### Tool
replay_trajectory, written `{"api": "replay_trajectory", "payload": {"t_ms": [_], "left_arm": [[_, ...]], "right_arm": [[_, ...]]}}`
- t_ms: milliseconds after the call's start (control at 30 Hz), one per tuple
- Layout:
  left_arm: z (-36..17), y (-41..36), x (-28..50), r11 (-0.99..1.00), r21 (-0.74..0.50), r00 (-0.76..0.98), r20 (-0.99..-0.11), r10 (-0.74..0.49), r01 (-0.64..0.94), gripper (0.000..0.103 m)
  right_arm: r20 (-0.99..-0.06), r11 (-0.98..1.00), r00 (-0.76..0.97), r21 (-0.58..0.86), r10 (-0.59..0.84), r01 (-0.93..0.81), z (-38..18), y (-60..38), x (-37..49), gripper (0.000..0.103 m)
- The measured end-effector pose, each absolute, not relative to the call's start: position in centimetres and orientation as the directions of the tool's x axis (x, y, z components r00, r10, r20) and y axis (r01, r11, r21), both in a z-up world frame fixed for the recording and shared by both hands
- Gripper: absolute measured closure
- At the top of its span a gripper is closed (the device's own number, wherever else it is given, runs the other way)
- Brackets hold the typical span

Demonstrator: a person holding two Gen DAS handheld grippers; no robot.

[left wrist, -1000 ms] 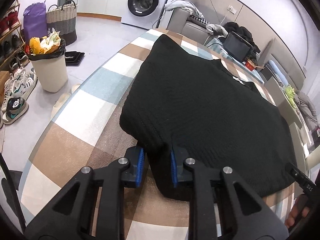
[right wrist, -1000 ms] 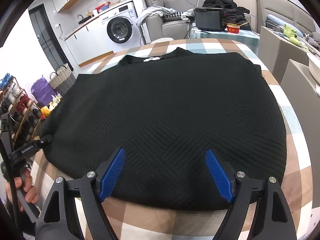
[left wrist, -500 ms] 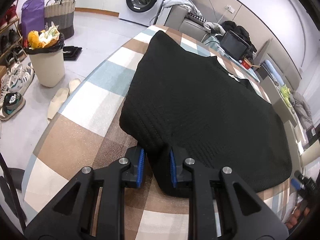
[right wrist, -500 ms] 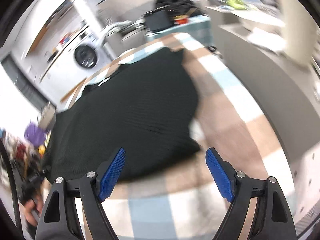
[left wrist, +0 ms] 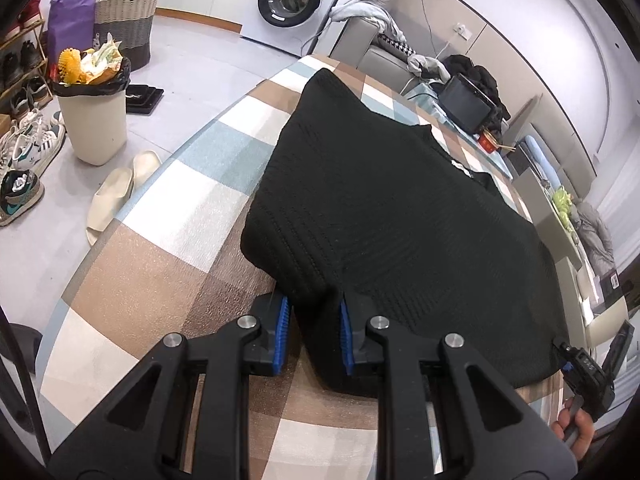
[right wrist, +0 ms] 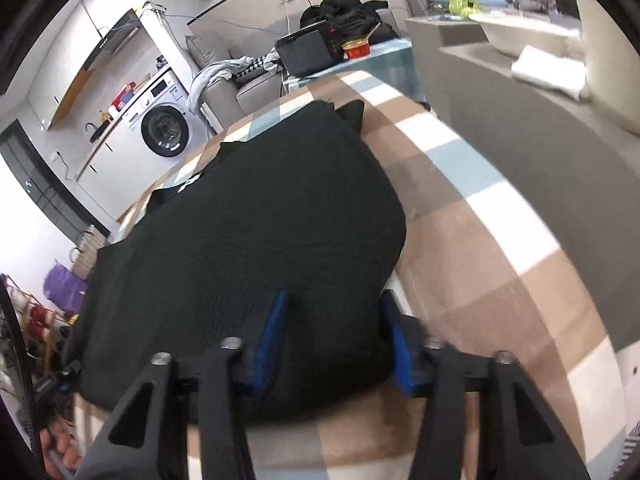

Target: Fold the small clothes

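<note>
A black knitted sweater (left wrist: 400, 208) lies spread flat on the checked tabletop (left wrist: 180, 208). My left gripper (left wrist: 312, 328) is shut on the sweater's near left corner, with a fold of cloth pinched between the blue pads. In the right wrist view, my right gripper (right wrist: 334, 340) is at the sweater's (right wrist: 260, 220) near right corner. Its jaws are closing with that corner between them, and a wide gap still shows between the pads. The right gripper's tip and a hand (left wrist: 576, 432) show at the left view's lower right edge.
Left of the table stand a full waste bin (left wrist: 94, 120), slippers (left wrist: 116, 192), shoes (left wrist: 24, 160) and a woven basket (left wrist: 126, 20). A washing machine (left wrist: 296, 0) and a sofa stand beyond. A grey cabinet (right wrist: 540, 120) runs close along the table's (right wrist: 480, 248) right side.
My right gripper swung from the middle of the sweater's near hem to its right corner, rolled, and narrowed its jaws around it. The left gripper kept its grip in place.
</note>
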State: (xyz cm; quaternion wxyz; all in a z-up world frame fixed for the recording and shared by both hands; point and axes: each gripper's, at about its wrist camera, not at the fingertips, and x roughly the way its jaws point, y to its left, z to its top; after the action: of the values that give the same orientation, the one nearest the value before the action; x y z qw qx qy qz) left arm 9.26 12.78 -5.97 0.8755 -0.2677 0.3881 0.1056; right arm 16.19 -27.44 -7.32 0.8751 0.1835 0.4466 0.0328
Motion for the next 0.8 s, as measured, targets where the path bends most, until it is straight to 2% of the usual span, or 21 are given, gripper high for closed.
{"api": "replay_trajectory", "payload": {"t_ms": [67, 200, 300, 367, 433, 533, 667, 800], "left_arm": [[-6.0, 12.9, 9.0, 0.834, -0.388, 0.678, -0.735, -0.023, -0.392, 0.085], [-5.9, 13.5, 8.4, 0.832, -0.371, 0.67, -0.742, 0.002, -0.413, 0.085], [-6.2, 14.1, 8.4, 0.817, -0.387, 0.665, -0.747, -0.007, -0.426, 0.085], [-6.2, 14.3, 8.7, 0.817, -0.386, 0.66, -0.751, -0.009, -0.428, 0.085], [-6.0, 14.1, 8.9, 0.822, -0.382, 0.665, -0.747, -0.006, -0.422, 0.085], [-5.4, 13.8, 9.0, 0.83, -0.38, 0.68, -0.733, -0.001, -0.408, 0.085], [-3.8, 13.6, 8.8, 0.832, -0.406, 0.734, -0.679, 0.001, -0.378, 0.086], [-0.7, 11.7, 9.7, 0.886, -0.364, 0.785, -0.62, -0.001, -0.287, 0.089]], "right_arm": [[-0.763, 0.933, 0.606, 0.349, 0.226, 0.091, -7.1, -27.2, 16.2, 0.083], [-0.77, 0.943, 0.587, 0.331, 0.251, 0.031, -6.3, -26.5, 14.5, 0.084], [-0.773, 0.951, 0.588, 0.309, 0.236, 0.024, -6.6, -26.6, 13.6, 0.077], [-0.776, 0.957, 0.598, 0.287, 0.199, 0.054, -6.2, -26.8, 13.5, 0.056], [-0.755, 0.958, 0.637, 0.272, 0.156, 0.088, -5.1, -27.0, 13.6, 0.054], [-0.722, 0.964, 0.678, 0.253, 0.135, 0.077, -3.5, -26.5, 14.2, 0.037], [-0.714, 0.972, 0.682, 0.232, 0.158, 0.019, -2.7, -24.9, 15.5, 0.033], [-0.711, 0.966, 0.676, 0.259, 0.196, -0.008, -3.1, -23.8, 16.0, 0.033]]}}
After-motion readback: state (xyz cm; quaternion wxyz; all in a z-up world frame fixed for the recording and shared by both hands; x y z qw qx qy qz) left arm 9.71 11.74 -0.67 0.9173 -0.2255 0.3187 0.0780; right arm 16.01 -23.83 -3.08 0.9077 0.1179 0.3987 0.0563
